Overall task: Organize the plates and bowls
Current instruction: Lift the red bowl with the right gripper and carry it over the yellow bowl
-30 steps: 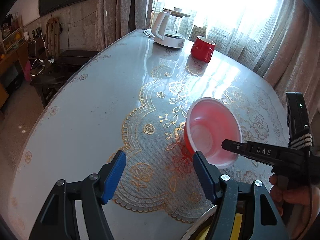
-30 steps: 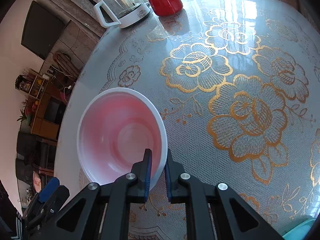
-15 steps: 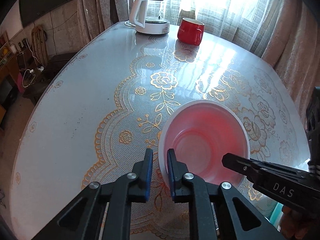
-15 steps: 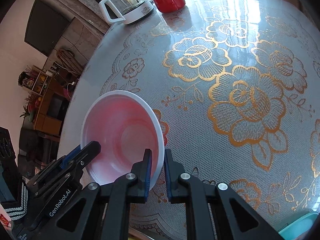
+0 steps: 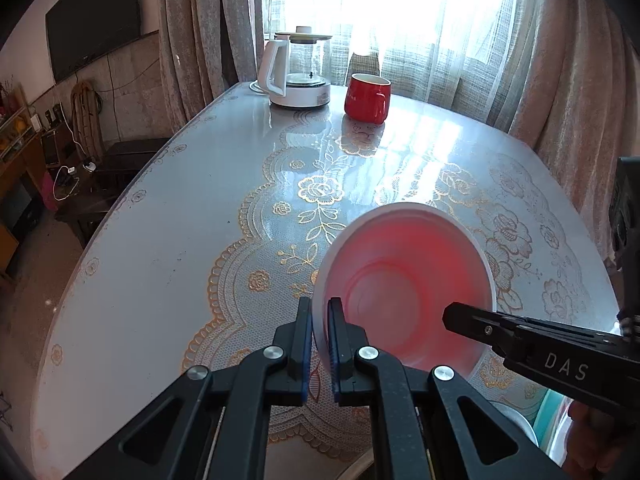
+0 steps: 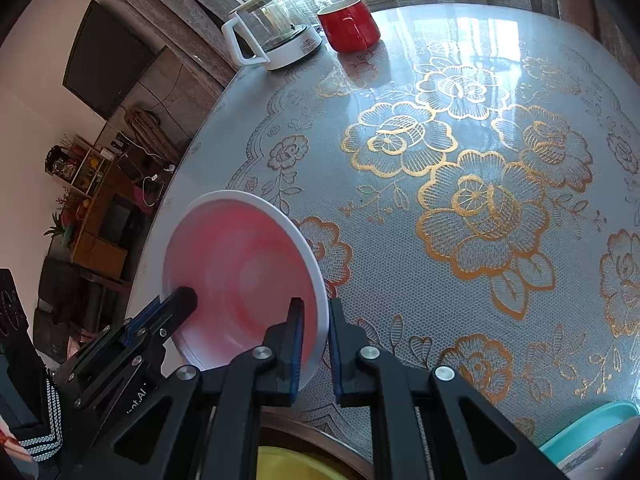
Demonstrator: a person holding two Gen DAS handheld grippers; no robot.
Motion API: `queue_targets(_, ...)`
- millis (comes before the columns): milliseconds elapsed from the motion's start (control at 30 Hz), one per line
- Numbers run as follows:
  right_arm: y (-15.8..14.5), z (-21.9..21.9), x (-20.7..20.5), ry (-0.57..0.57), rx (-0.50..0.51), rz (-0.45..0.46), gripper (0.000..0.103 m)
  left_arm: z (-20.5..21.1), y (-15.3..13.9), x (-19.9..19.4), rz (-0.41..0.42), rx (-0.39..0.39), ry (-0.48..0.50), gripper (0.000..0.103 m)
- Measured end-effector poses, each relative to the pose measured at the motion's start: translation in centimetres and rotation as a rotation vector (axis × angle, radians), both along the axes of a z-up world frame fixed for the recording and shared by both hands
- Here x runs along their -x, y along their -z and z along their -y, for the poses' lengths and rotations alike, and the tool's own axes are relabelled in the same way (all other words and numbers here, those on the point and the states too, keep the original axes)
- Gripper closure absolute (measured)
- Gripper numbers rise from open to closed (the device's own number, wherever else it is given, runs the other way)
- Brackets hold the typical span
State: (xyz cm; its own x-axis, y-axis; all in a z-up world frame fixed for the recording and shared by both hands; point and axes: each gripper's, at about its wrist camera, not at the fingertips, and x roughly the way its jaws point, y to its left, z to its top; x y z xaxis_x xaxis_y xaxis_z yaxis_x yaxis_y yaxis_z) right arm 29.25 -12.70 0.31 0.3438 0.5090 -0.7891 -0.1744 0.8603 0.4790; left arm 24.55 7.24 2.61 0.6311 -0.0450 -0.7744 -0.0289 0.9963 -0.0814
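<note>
My left tongs (image 5: 320, 334) are clenched on the near-left rim of the round plastic bowl with the white rim and pink-glowing inside (image 5: 404, 292), and my right tongs (image 6: 314, 342) are clenched on the rim at its other side, so the bowl hangs tilted between the two of them, above the near part of the table and, I judge, clear of it.

My worry is the grip itself. Both pairs pinch only a thin lip of smooth plastic, so if my hands drift apart or twist against each other the rim could flex and pop out of one pair, leaving the bowl swinging from the other or dropping. The teal-rimmed dish (image 6: 592, 426) and the yellow dish (image 6: 296, 464) sit just below my tongs at the near edge, and a low carry could knock them.

The table (image 5: 168, 240) wears a glossy clear cover over lace with gold flowers, slick-looking under the glare. At its far end stand a white-based glass kettle (image 5: 298, 76) and a red ceramic mug (image 5: 367, 98), well apart from the bowl. Behind are pale curtains (image 5: 560, 60) over a bright window, a dark wall-mounted screen (image 5: 94, 20) and cluttered shelves.
</note>
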Motion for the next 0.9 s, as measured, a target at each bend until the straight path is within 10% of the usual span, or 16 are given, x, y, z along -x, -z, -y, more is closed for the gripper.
queue_targets(900,-2.9,3.7,11.6,0.054,-0.096,0.102,0.091,0.9,-2.3,10.9,0.097,0.099,0.042,0.096)
